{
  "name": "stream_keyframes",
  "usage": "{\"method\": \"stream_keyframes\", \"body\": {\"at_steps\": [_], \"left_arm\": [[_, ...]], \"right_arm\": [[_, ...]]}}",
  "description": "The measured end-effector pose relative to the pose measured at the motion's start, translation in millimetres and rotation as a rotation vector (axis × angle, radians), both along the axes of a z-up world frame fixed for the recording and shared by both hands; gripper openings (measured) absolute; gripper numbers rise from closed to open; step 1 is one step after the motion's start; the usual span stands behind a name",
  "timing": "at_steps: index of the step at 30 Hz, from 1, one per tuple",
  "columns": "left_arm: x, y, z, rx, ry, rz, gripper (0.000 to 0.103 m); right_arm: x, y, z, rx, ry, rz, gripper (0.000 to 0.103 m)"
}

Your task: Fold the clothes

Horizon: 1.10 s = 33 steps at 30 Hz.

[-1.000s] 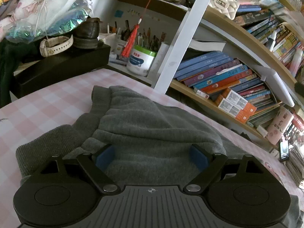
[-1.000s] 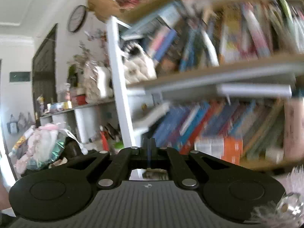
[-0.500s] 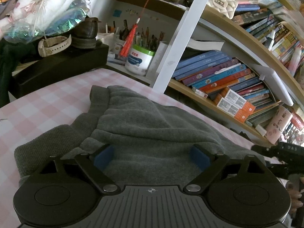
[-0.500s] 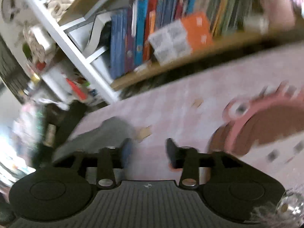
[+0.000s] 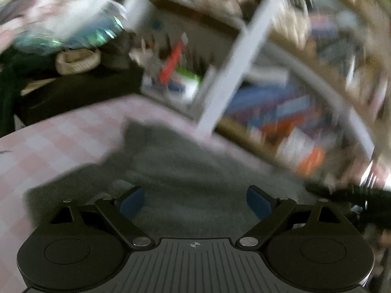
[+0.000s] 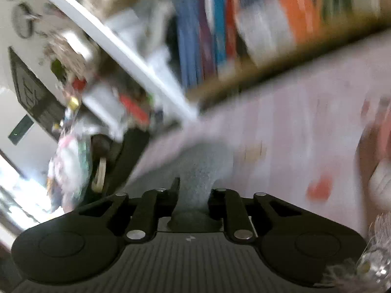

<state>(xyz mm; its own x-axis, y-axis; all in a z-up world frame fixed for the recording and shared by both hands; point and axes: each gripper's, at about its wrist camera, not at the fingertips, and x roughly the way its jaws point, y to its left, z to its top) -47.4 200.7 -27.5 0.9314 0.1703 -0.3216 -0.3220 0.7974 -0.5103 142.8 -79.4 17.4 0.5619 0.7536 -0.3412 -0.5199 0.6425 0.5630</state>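
A grey knitted garment [image 5: 185,171] lies spread on the pink checked tablecloth [image 5: 48,136]. In the left wrist view my left gripper [image 5: 194,201] hovers low over its near part, wide open, blue pads [image 5: 129,202] apart with only cloth below them. In the right wrist view my right gripper [image 6: 193,193] is shut on a bunched end of the grey garment [image 6: 205,163], which runs up from between its fingers. Both views are blurred by motion. The right gripper's dark body [image 5: 352,193] shows at the right edge of the left wrist view.
A bookshelf [image 5: 293,112] full of books stands right behind the table, with a white upright post [image 5: 232,68]. A black box [image 5: 73,92] with bags and a shoe on top sits at the far left. A pink printed patch [image 6: 381,141] lies at the right.
The right gripper swung down from facing the shelves to the table and closed on an end of the grey garment. The left gripper stayed open over the cloth and is now moving.
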Motion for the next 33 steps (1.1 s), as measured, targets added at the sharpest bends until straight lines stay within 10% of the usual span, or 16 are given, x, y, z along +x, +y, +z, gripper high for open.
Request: {"method": "stream_keyframes", "body": {"at_steps": [4,9,13,17,23,27,33], "left_arm": [[-27,24,-3,-0.151,-0.156,0.148,0.093],[-38,37,-9,-0.259,-0.257,0.192,0.093],[-55,43,-13,-0.295,-0.334,0.297,0.093],[-65,55,-18,-0.349,-0.353,0.377,0.093],[-59,56,-21,-0.366,-0.322,0.355,0.093],[-56,57,-23,-0.375,-0.299,0.337,0.093],[-54,55,-23,-0.374,-0.291,0.327,0.093]], "right_arm": [[-48,3,44,-0.192,-0.401,-0.138,0.009],[-81,14,61,-0.259,-0.661,-0.222,0.009],[-122,49,48,-0.274,-0.804,0.234,0.009],[-145,79,9,-0.385,-0.61,0.662,0.01],[-131,60,-6,-0.307,-0.394,0.796,0.034],[-107,22,25,-0.079,-0.348,0.708,0.073],[-30,-14,11,-0.113,-0.019,0.224,0.072]]}}
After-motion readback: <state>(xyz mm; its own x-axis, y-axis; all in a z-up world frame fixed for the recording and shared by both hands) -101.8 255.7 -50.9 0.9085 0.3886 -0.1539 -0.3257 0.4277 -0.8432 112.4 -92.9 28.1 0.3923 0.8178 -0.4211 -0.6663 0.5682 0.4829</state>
